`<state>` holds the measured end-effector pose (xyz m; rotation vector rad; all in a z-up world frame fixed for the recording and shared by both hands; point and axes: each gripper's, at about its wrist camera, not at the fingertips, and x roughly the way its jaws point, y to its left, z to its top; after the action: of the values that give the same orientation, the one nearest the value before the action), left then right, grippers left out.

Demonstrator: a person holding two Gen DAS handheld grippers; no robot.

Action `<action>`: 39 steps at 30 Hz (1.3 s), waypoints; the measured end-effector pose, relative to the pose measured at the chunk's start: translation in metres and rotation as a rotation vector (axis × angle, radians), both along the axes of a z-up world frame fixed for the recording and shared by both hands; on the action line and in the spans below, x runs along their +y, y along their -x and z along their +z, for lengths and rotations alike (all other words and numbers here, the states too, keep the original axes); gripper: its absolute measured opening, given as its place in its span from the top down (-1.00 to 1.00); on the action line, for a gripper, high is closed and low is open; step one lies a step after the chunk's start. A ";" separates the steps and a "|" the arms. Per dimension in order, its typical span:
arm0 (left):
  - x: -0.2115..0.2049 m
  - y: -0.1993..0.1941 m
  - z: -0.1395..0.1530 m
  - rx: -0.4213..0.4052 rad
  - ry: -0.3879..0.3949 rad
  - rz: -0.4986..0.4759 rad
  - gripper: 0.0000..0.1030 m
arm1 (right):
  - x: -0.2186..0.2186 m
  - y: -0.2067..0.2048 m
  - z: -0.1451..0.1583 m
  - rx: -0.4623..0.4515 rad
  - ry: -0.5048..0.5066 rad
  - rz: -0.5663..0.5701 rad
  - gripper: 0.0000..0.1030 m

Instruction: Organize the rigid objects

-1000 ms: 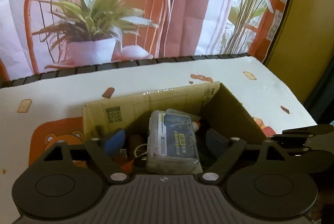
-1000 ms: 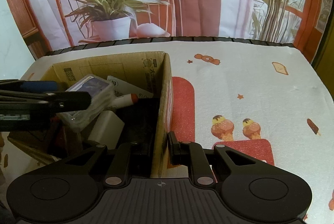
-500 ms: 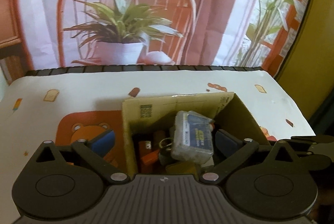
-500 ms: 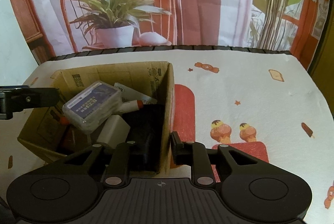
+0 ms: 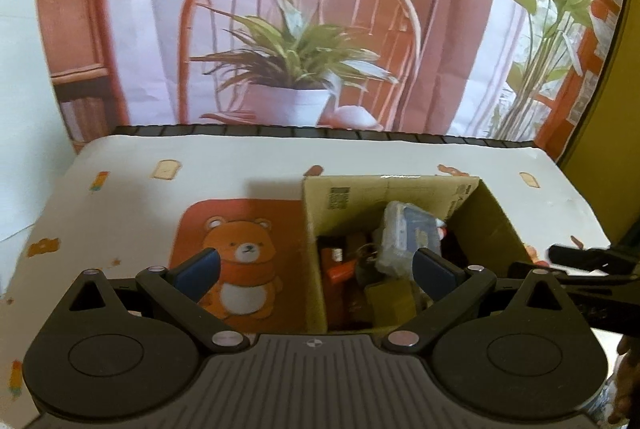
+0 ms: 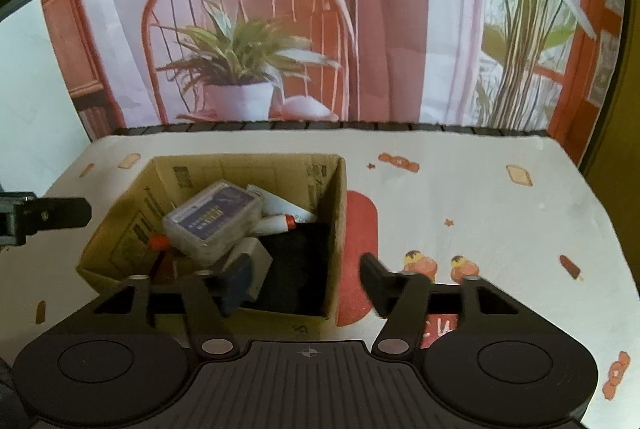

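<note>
The clear plastic lidded case with a blue label (image 6: 214, 219) lies tilted atop clutter in the brown cardboard box (image 6: 338, 213), rigid, likely light and slick, best gripped across its narrow sides; left gripper (image 5: 316, 269) gapes empty, right gripper (image 6: 304, 281) has just been opening, nothing between

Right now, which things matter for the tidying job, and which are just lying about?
Job: cardboard box; clear plastic case on top of its contents; white marker with red cap; left gripper and right gripper, both open.
Lying about: cartoon tablecloth; printed backdrop.

Black tool (image 5: 316, 271), blue pads (image 5: 199, 268)
</note>
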<state>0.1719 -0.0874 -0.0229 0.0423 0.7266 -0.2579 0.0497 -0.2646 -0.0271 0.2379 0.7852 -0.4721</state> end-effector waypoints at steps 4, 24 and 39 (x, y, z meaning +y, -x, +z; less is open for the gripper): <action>0.011 0.019 0.006 -0.012 -0.012 0.023 -1.00 | 0.010 0.011 0.011 -0.022 0.014 0.007 -0.63; 0.056 0.109 0.029 -0.072 -0.026 0.128 -1.00 | 0.063 0.058 0.044 -0.105 0.048 0.022 -0.99; 0.070 0.145 0.037 -0.126 -0.070 0.160 -1.00 | 0.085 0.081 0.049 -0.124 0.049 0.009 -0.99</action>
<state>0.0272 -0.0177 0.0140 0.0656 0.6095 -0.0756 -0.0311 -0.1796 0.0214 0.2163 0.6527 -0.4629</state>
